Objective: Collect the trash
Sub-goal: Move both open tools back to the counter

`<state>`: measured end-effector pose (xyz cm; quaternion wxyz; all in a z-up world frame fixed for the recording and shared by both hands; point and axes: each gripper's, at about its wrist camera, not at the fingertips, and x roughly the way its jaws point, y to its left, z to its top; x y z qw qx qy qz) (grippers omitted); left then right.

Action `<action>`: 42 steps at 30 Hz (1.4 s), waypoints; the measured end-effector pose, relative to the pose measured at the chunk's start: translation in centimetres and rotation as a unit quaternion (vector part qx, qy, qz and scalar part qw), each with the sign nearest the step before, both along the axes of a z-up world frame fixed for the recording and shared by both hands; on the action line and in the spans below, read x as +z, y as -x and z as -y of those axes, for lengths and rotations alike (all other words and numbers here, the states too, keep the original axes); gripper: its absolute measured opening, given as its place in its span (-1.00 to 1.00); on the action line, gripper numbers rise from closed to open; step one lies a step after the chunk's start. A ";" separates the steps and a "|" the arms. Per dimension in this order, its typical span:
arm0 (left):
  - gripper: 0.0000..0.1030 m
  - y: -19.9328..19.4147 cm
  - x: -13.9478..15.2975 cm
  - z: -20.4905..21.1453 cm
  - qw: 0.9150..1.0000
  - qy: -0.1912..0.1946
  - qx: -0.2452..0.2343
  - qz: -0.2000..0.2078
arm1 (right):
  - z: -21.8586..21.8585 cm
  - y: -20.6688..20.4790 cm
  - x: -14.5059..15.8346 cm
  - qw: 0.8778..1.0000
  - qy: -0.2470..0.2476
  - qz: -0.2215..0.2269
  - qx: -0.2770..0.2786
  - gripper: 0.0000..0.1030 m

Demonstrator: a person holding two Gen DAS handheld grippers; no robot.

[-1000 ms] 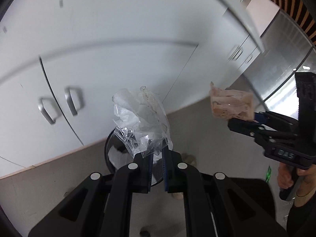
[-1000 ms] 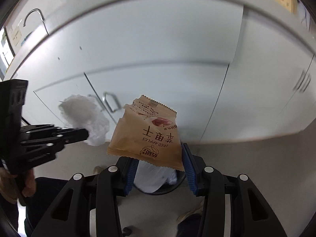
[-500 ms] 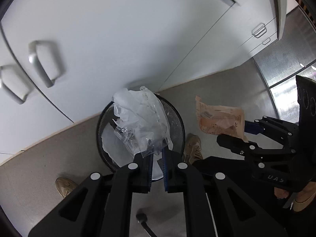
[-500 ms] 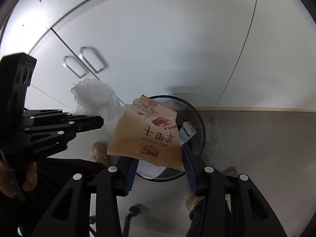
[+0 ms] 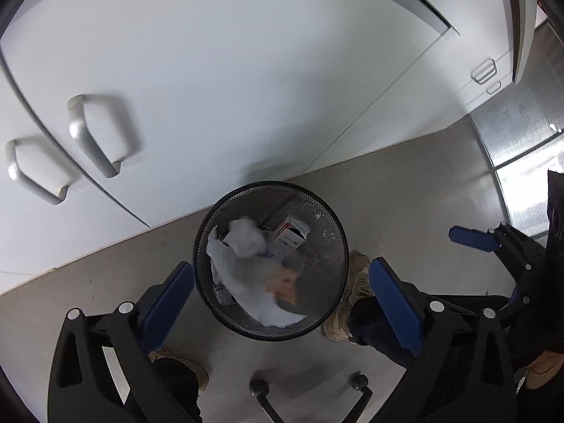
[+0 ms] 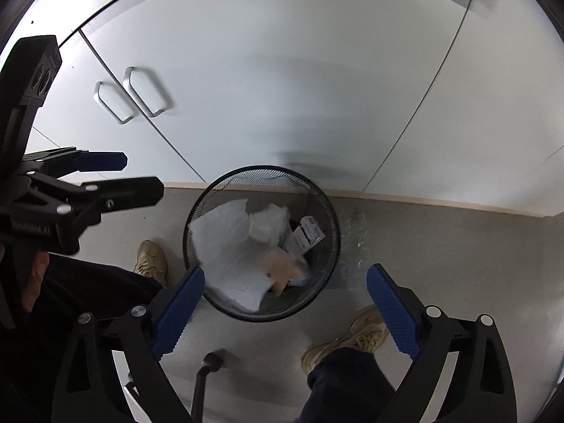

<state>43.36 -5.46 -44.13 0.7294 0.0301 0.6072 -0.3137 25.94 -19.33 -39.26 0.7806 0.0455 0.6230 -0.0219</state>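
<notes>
Trash lies heaped in the round black wire-mesh wastebasket on the grey floor by the white cabinet doors: a crumpled white plastic bag, a tan snack pouch, a small white carton. Your left gripper and right gripper both hang above the basket, blue-padded jaws spread wide, holding nothing.

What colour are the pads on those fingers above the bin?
Blue, on black fingers. It shows best in the right wrist view, above the black mesh bin.
</notes>
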 end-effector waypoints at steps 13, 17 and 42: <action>0.91 1.4 5.0 -1.3 0.999 0.023 -0.024 0.028 | -1.6 -0.5 2.8 0.999 0.019 0.027 0.026 0.83; 0.91 1.7 8.1 -1.8 0.997 0.041 -0.038 0.051 | -1.3 -1.0 4.7 0.998 0.023 0.045 0.025 0.83; 0.92 6.9 35.4 -9.7 0.948 0.155 -0.034 0.274 | -4.3 -2.5 28.6 0.960 0.091 0.238 0.117 0.84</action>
